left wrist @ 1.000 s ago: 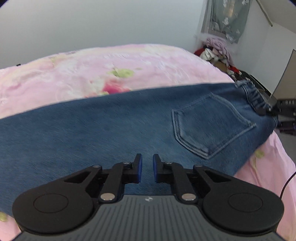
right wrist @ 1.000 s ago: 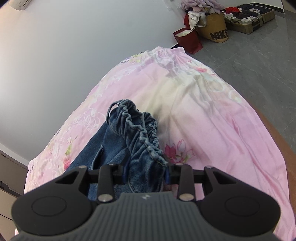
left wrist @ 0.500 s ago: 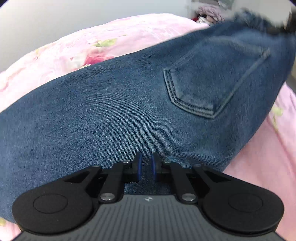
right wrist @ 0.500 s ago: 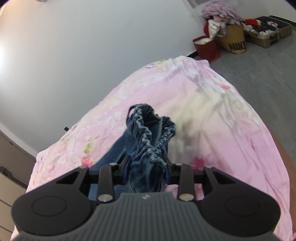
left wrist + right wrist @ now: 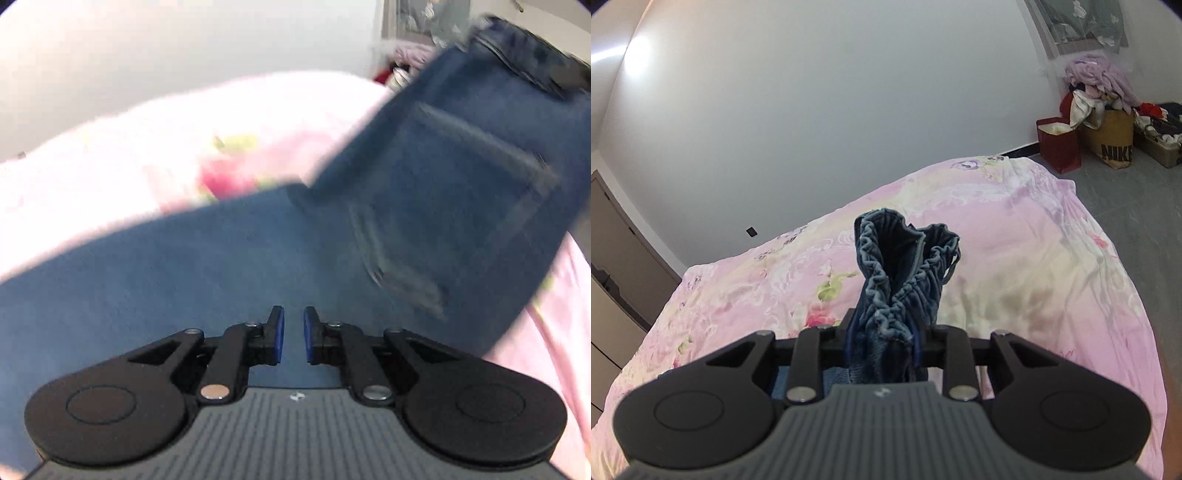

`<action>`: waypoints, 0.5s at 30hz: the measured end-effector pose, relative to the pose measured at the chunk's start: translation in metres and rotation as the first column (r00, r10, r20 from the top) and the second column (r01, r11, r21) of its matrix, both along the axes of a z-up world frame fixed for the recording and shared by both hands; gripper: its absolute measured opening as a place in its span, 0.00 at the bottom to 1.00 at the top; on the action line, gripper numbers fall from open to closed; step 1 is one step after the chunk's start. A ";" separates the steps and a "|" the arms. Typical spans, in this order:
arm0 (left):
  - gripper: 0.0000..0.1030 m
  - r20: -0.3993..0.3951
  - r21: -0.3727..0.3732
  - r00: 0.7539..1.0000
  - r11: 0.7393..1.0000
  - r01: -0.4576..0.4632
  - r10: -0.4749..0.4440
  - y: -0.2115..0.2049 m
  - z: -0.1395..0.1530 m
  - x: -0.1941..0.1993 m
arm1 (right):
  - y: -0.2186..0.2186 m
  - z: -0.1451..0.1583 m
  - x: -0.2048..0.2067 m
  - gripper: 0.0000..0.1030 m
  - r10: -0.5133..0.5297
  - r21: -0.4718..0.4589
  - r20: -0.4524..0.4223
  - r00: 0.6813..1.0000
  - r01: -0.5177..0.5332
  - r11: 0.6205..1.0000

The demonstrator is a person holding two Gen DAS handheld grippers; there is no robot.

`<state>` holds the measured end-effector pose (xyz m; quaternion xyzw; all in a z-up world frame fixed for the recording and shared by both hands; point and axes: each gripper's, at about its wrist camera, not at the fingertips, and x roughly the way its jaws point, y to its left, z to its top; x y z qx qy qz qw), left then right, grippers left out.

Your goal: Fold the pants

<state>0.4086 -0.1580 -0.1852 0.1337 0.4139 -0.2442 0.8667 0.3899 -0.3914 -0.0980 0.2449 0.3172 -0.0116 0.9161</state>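
The right tongs are closing on the jeans' waistband; the left tongs pinch denim narrowly. A thin bite may slip, spoiling the fold.

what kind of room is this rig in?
Most likely a home bedroom: a bed under a pink floral sheet fills the view, bags heaped with clothes stand on the grey floor by the wall, and a closet front shows at left.
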 end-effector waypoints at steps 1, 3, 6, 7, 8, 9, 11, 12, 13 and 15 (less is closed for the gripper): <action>0.11 0.014 0.006 1.000 1.000 -0.004 0.004 0.000 0.004 0.012 | 0.004 0.003 0.001 0.23 0.006 -0.006 0.002 1.000 -0.006 1.000; 0.11 0.022 -0.002 1.000 1.000 -0.002 0.003 -0.004 0.009 0.036 | 0.009 0.007 0.002 0.23 0.013 -0.008 0.009 1.000 -0.013 1.000; 0.11 -0.017 -0.011 1.000 1.000 -0.003 0.003 -0.017 0.002 0.071 | 0.016 0.011 0.005 0.23 0.021 -0.024 0.007 1.000 -0.021 0.999; 0.11 -0.018 -0.008 1.000 1.000 0.000 0.000 -0.021 -0.002 0.077 | 0.017 0.011 0.006 0.23 0.024 -0.030 0.003 1.000 -0.024 0.999; 0.11 -0.024 0.002 1.000 1.000 0.001 -0.001 -0.027 -0.008 0.084 | 0.018 0.012 0.008 0.23 0.025 -0.033 -0.001 1.000 -0.025 0.999; 0.11 -0.044 0.014 0.999 1.000 0.001 -0.001 -0.032 -0.015 0.091 | 0.018 0.012 0.009 0.23 0.026 -0.033 -0.005 1.000 -0.026 0.999; 0.11 -0.066 0.051 0.998 0.999 -0.007 0.010 -0.040 -0.031 0.097 | 0.018 0.012 0.011 0.23 0.027 -0.032 -0.011 1.000 -0.027 0.999; 0.11 -0.066 0.052 0.998 0.999 -0.014 0.018 -0.038 -0.036 0.095 | 0.018 0.013 0.012 0.23 0.028 -0.029 -0.015 1.000 -0.028 0.999; 0.11 -0.065 0.048 0.998 0.999 -0.020 0.023 -0.038 -0.038 0.096 | 0.017 0.012 0.014 0.23 0.030 -0.029 -0.021 0.999 -0.031 0.999; 0.11 -0.062 0.038 0.998 0.999 -0.016 0.019 -0.034 -0.036 0.094 | 0.018 0.012 0.017 0.23 0.033 -0.035 -0.030 0.999 -0.034 0.999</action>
